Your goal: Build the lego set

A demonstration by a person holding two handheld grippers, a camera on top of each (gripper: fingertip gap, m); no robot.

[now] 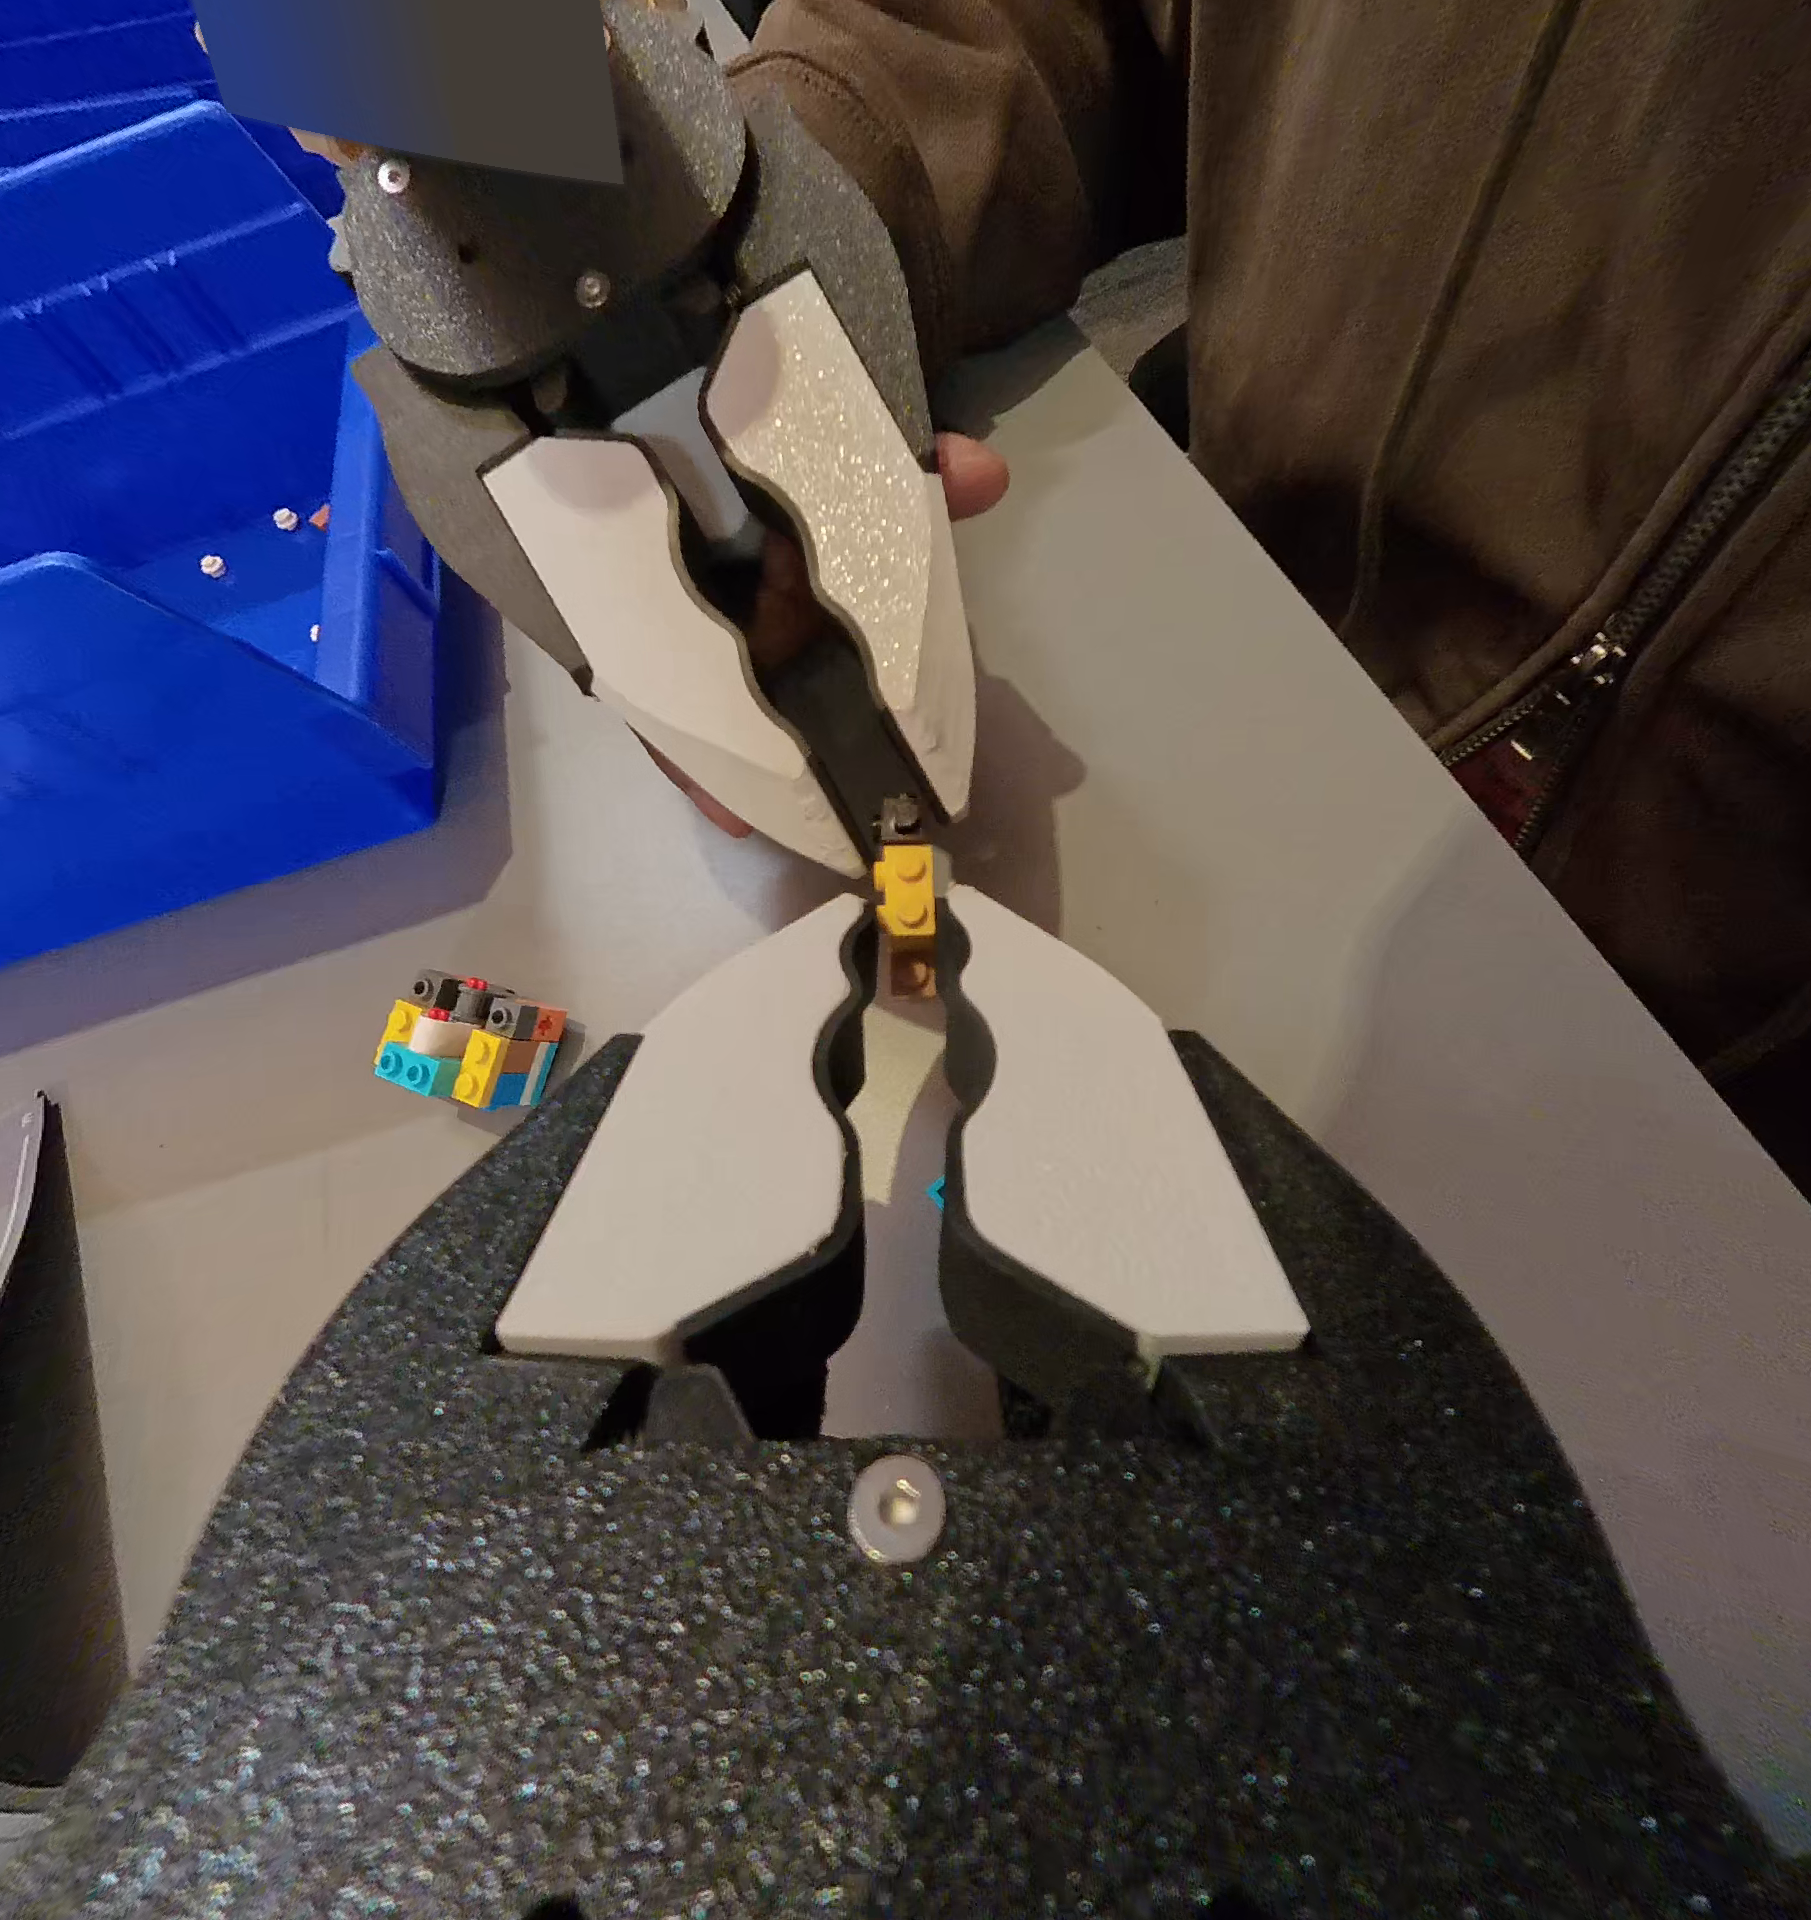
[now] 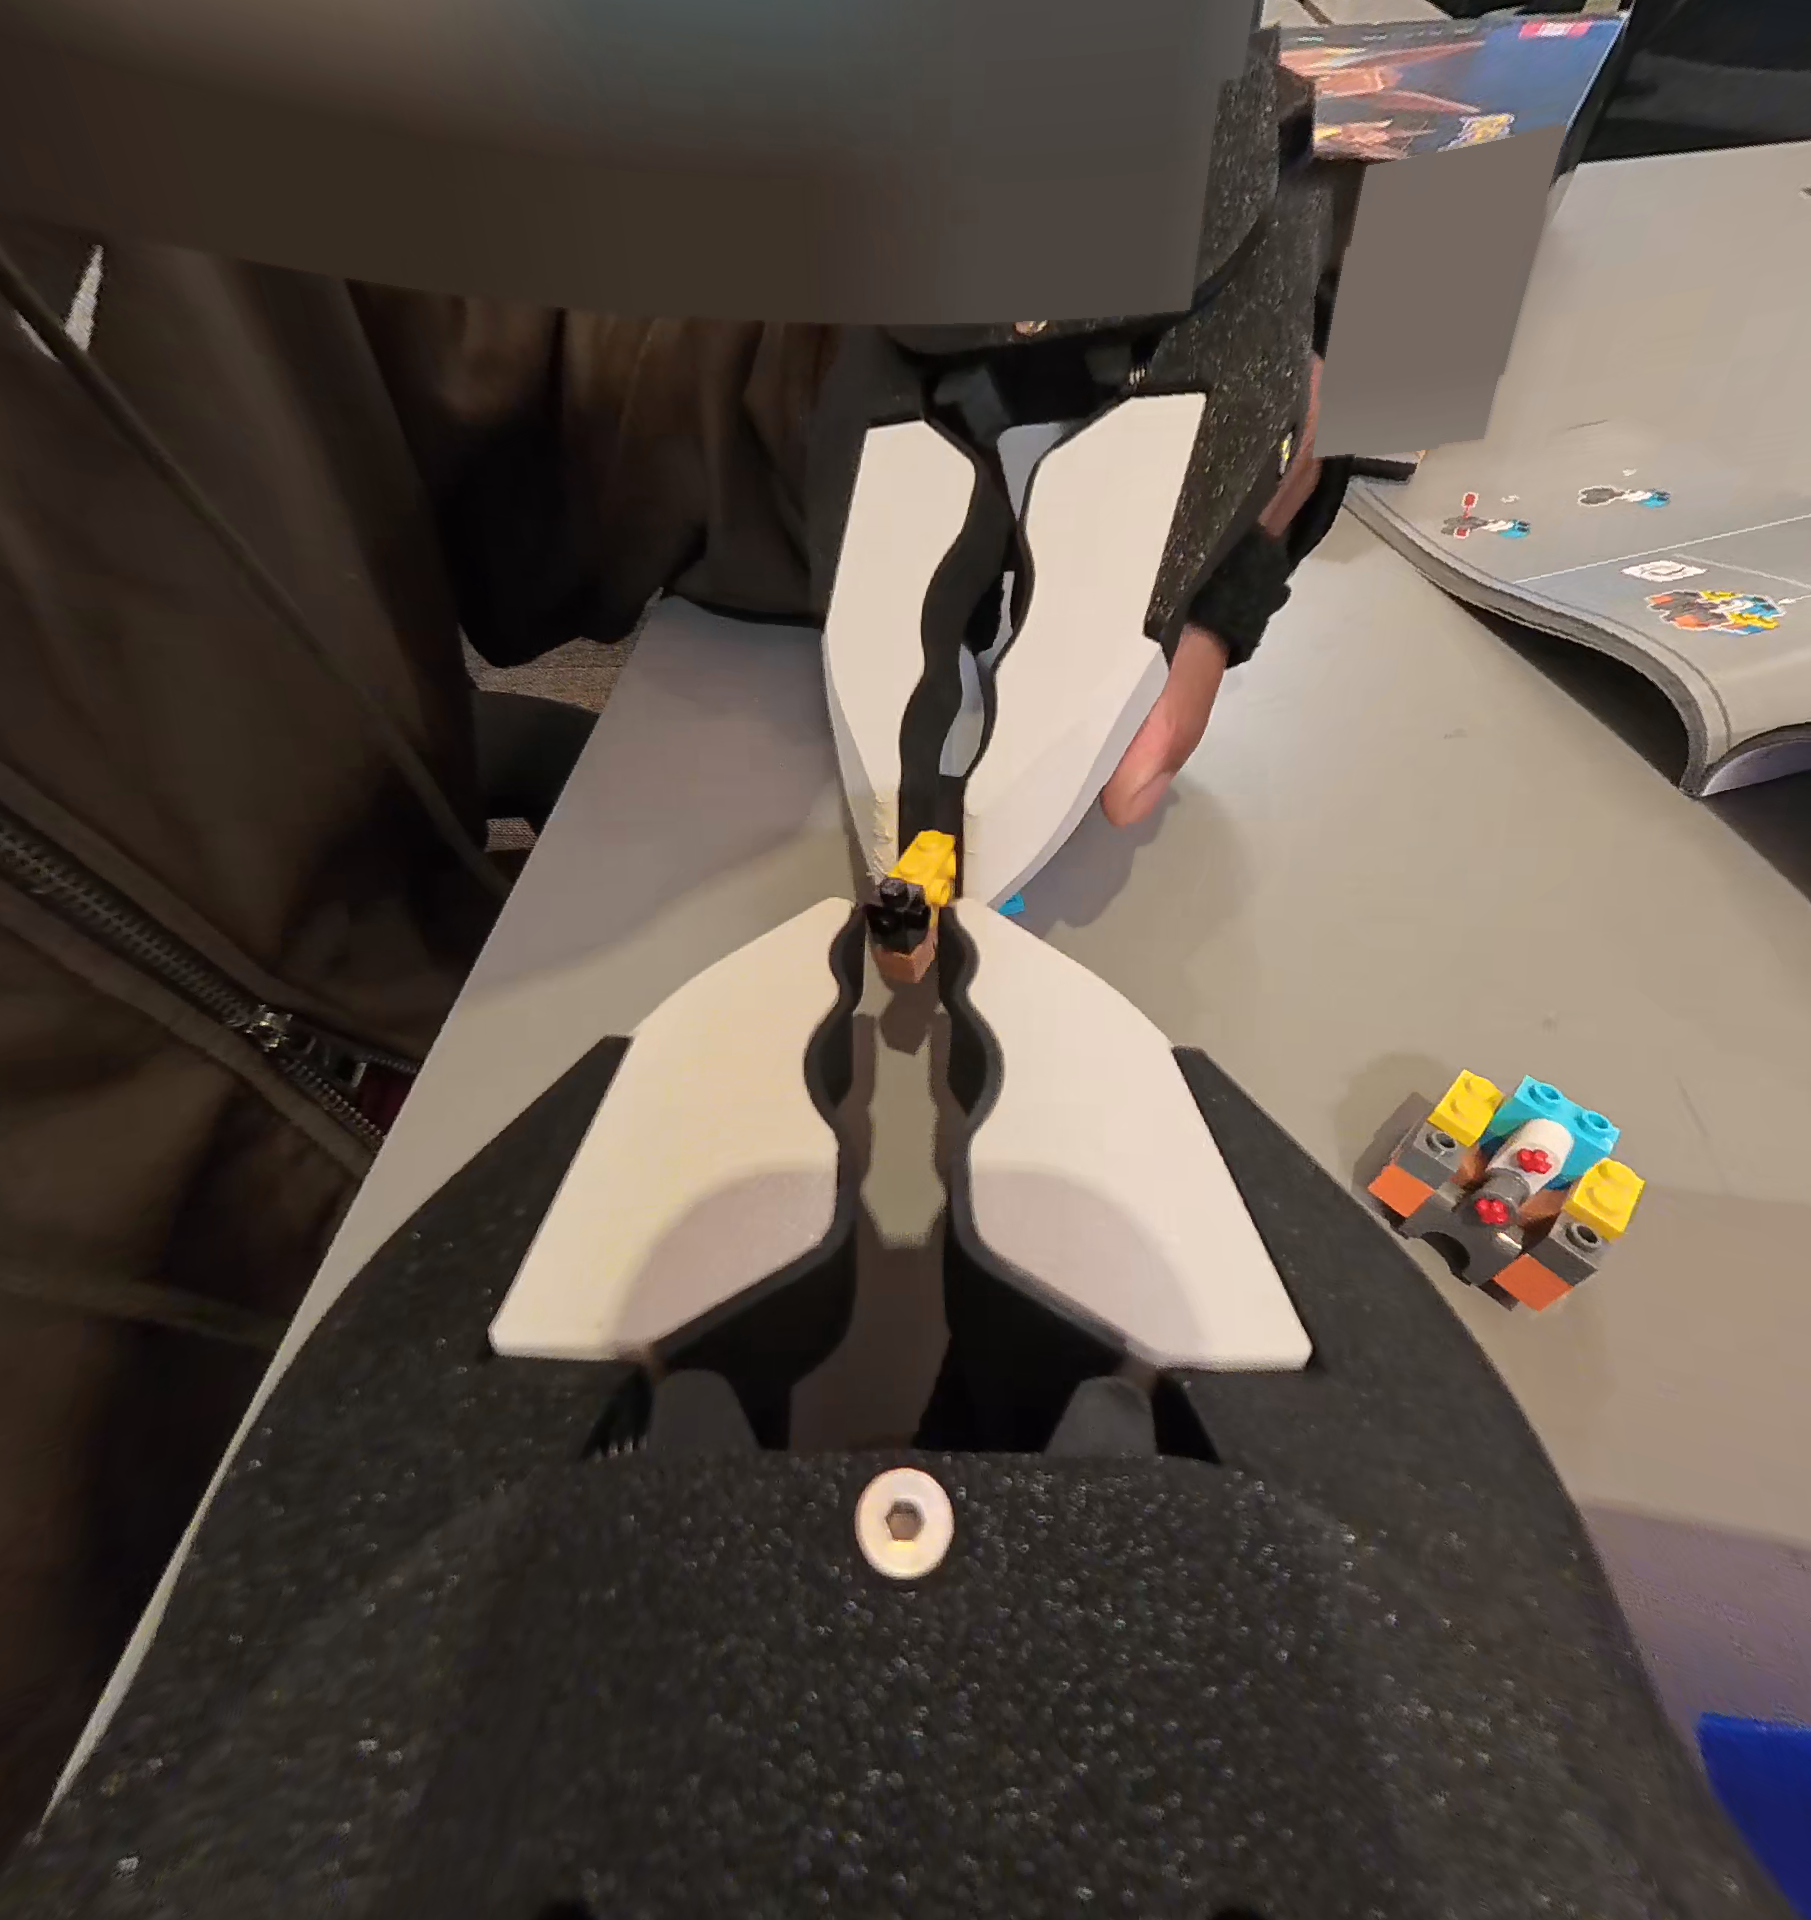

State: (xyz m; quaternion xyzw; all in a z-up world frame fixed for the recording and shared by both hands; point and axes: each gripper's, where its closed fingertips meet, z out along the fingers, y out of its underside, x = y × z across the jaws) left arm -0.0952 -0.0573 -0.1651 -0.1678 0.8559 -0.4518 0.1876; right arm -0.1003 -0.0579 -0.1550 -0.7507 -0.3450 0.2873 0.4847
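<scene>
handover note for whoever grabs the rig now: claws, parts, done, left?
Left claw: shut on yellow brick.
Right claw: shut on small black-and-brown piece.
The two meet tip to tip above the table edge; whether they have clicked together is unclear.
Done: partial build sits on the table, manual open beyond it.
Left: seat this pair, then probably add it to the build.
</scene>
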